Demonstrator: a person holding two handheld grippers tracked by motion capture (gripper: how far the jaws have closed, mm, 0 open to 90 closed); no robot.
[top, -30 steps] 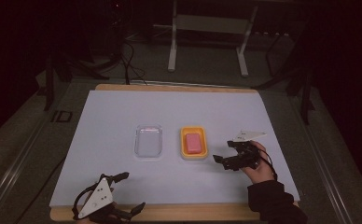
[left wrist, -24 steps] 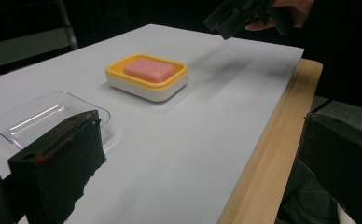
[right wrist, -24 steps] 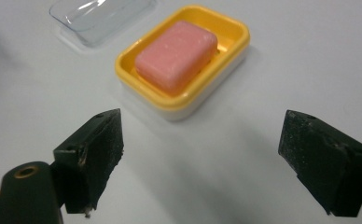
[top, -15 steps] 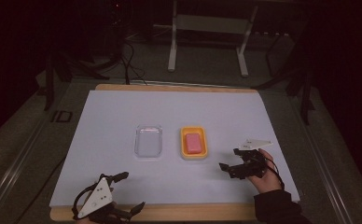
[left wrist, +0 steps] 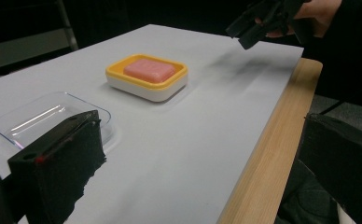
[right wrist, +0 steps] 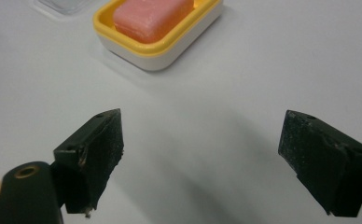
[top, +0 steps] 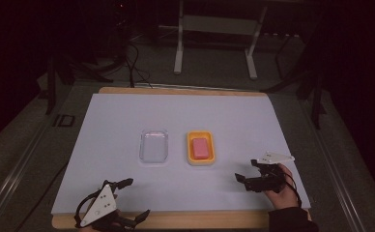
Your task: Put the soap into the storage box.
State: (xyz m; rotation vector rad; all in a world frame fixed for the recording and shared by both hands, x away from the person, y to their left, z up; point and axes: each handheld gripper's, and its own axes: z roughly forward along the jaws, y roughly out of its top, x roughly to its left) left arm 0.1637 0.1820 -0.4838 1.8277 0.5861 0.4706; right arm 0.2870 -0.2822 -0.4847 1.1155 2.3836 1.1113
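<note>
Since the earlier frames, the right gripper (top: 247,178) had drawn back from its spot just right of the soap dish (top: 201,148), sliding toward the lower right of the high view and ending near the front edge of the table (top: 176,220). The left gripper (top: 131,198) had kept its place at the lower left, and the dish, the pink soap (top: 201,147) and the clear lid (top: 154,145) lay where they had been.

In the high view, the yellow dish sat at the centre of the white sheet with the soap inside it, the clear lid just to its left, apart from it. The right gripper lay well to the lower right of the dish, its jaws apart and empty. The left gripper sat over the wooden front edge, jaws also apart.

In the left gripper view, the two black jaws stood wide at the lower left and lower right corners, nothing between them. The clear lid (left wrist: 48,116) lay at the left, partly behind the left jaw, the dish (left wrist: 147,84) with its soap (left wrist: 149,70) sat upper centre, and the right gripper (left wrist: 263,23) hung at the upper right in a hand (left wrist: 316,11).

In the right gripper view, the jaws were spread wide over bare white sheet, holding nothing. The dish (right wrist: 165,44) and soap (right wrist: 151,16) lay at the top, left of centre.
</note>
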